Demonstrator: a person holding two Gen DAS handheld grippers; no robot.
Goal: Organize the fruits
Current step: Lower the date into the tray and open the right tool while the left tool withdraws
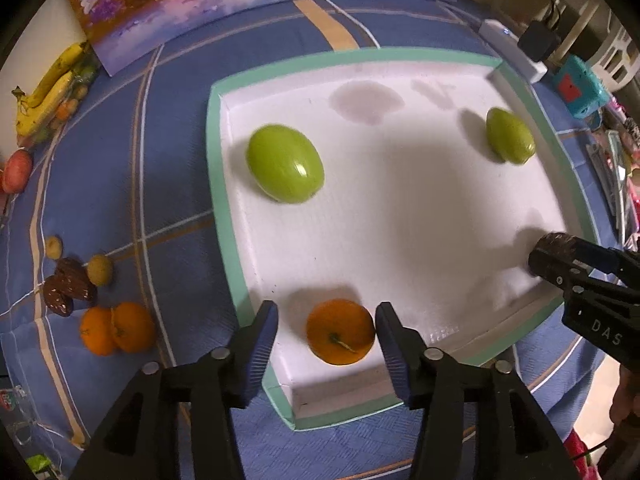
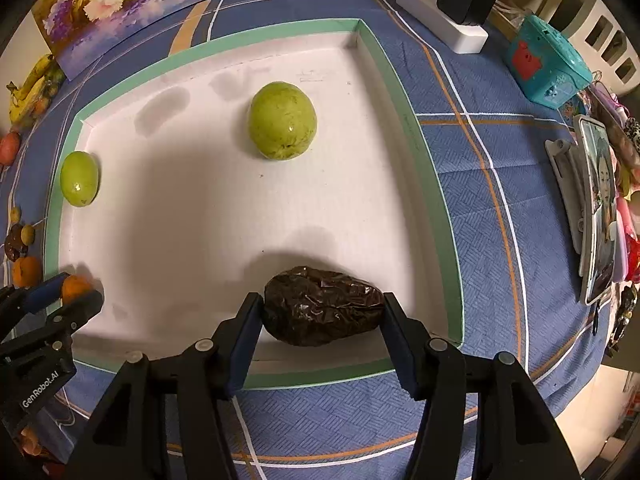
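Observation:
A white tray with a green rim (image 1: 224, 216) (image 2: 424, 168) lies on a blue checked cloth. Two green fruits (image 1: 285, 168) (image 1: 510, 141) rest in it, seen again in the right wrist view (image 2: 282, 120) (image 2: 79, 178). An orange (image 1: 340, 332) sits on the tray's near corner between the fingers of my left gripper (image 1: 326, 312), which is open, with a gap at the left pad. My right gripper (image 2: 322, 302) is shut on a dark brown wrinkled fruit in shiny wrap (image 2: 320, 306), low over the tray's near right edge.
On the cloth left of the tray lie two oranges (image 1: 116, 328), dark wrapped fruits (image 1: 66, 284), small yellow fruits (image 1: 99, 268), bananas (image 1: 48, 92) and a red apple (image 1: 16, 170). A power strip (image 2: 440, 20), a teal box (image 2: 548, 64) and a framed picture (image 2: 596, 208) stand on the right.

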